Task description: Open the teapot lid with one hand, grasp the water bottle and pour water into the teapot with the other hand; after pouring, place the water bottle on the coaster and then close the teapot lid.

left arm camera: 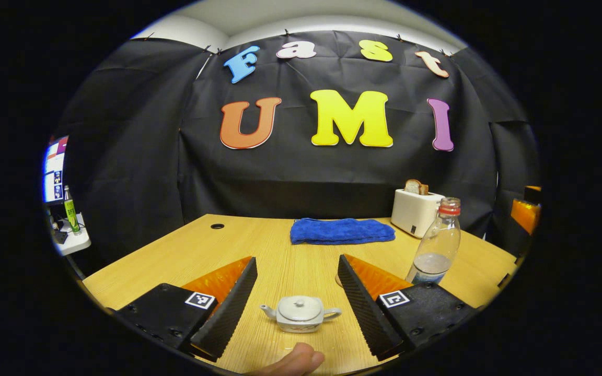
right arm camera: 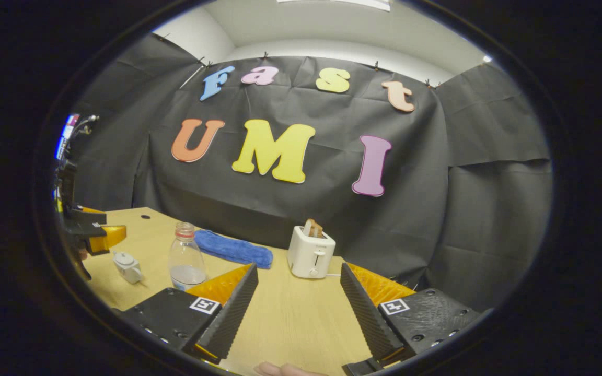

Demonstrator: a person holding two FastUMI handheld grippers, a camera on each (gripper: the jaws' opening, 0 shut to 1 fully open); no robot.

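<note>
From my left gripper [left arm camera: 297, 295], jaws spread wide, the teapot [left arm camera: 300, 313] sits lid-on between the fingers on the wooden table [left arm camera: 186, 245]. Bottle [left arm camera: 437, 243] stands to its right, near the toaster [left arm camera: 415, 211]; blue towel [left arm camera: 340, 231] by the black wall. Right gripper [right arm camera: 298, 300] also spread, holding nothing.

Even, moderately bright overhead light falls on the wooden table [left arm camera: 290, 261], with soft glare on the wood toward six o'clock. Both views stay sharp centrally; fisheye bending grows toward nine and three o'clock, where edges darken.
</note>
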